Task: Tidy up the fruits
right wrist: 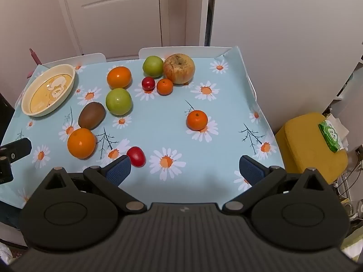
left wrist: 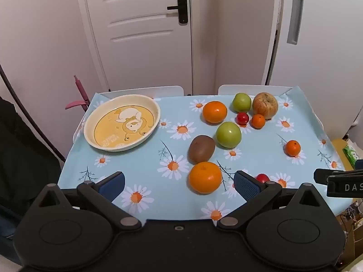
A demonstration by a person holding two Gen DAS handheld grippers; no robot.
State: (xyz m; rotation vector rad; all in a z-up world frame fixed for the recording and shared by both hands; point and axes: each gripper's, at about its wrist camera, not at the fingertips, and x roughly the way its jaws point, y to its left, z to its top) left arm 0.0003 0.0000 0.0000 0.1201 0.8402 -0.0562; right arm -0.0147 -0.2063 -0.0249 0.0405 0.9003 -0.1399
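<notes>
Plate [left wrist: 156,113] far left on table [left wrist: 145,158] — fruits [left wrist: 228,134] right

A white panelled door [left wrist: 140,34] stands behind the daisy-print tablecloth [right wrist: 158,122], with a yellow stool [right wrist: 310,145] beside the table.

A home room: panelled door [left wrist: 140,31] with smart lock, daisy-print tablecloth [right wrist: 158,113], yellow stool [right wrist: 310,145]
</notes>
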